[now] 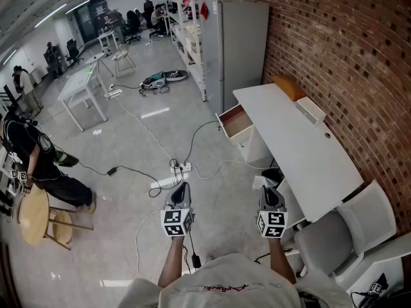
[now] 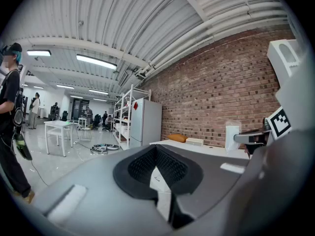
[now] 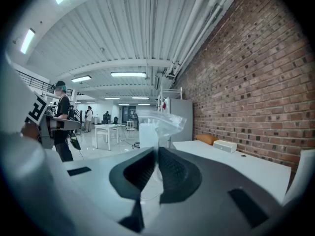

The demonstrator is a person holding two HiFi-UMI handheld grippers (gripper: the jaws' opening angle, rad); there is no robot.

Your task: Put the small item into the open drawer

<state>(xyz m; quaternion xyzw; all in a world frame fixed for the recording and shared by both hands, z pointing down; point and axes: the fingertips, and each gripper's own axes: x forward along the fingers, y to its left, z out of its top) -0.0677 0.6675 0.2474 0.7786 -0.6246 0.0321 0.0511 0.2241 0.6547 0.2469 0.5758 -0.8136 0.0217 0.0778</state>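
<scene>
my right gripper (image 3: 156,157) is clamped on the lower edge of a clear plastic bag (image 3: 157,126) with something white inside. the bag stands up at the centre of the right gripper view. my left gripper (image 2: 156,162) has its jaws together on nothing. the film looks thin and slick, so i judge it could slide out of the pads while carried, or flop and snag the drawer front. only the head view shows the open drawer (image 1: 235,122), above centre under the white desk (image 1: 302,147), well apart from me. both gripper views miss it.
</scene>
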